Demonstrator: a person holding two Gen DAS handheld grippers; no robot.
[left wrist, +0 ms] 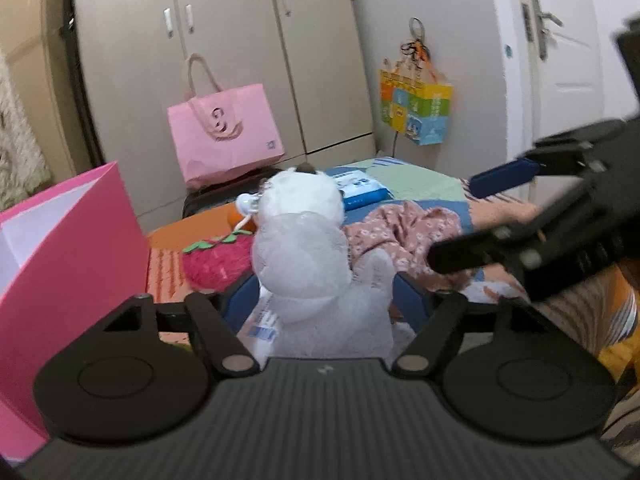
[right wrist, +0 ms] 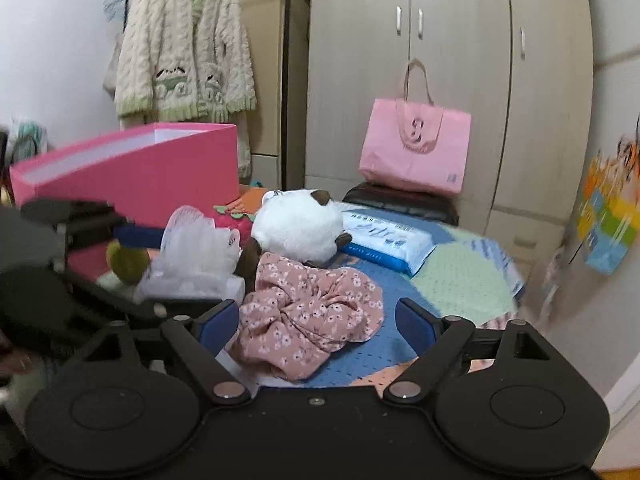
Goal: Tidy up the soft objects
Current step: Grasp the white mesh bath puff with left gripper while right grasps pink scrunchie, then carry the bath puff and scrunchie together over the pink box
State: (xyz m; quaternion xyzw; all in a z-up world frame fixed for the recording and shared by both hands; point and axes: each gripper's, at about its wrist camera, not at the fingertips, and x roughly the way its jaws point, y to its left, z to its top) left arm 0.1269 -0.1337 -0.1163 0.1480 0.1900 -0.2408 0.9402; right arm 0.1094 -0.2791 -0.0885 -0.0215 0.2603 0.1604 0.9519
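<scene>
Right tongs [right wrist: 318, 320] gape around floral cloth [right wrist: 308, 320]; left tongs [left wrist: 324, 300] straddle white plush [left wrist: 316, 264].

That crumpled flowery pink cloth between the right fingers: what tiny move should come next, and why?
Probably ease the right gripper forward and down, then close. Its fingers stand wide apart with the floral cloth lying loose on the bed between them, not yet pinched. The pink box sits open nearby, a likely place for it.

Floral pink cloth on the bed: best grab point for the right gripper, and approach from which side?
Grip the bunched ridge at the middle of the floral cloth, where folds gather and stand proud. Come from the near side, straight ahead: the right gripper is open with the cloth between its fingers. Flat edges would likely slip.
</scene>
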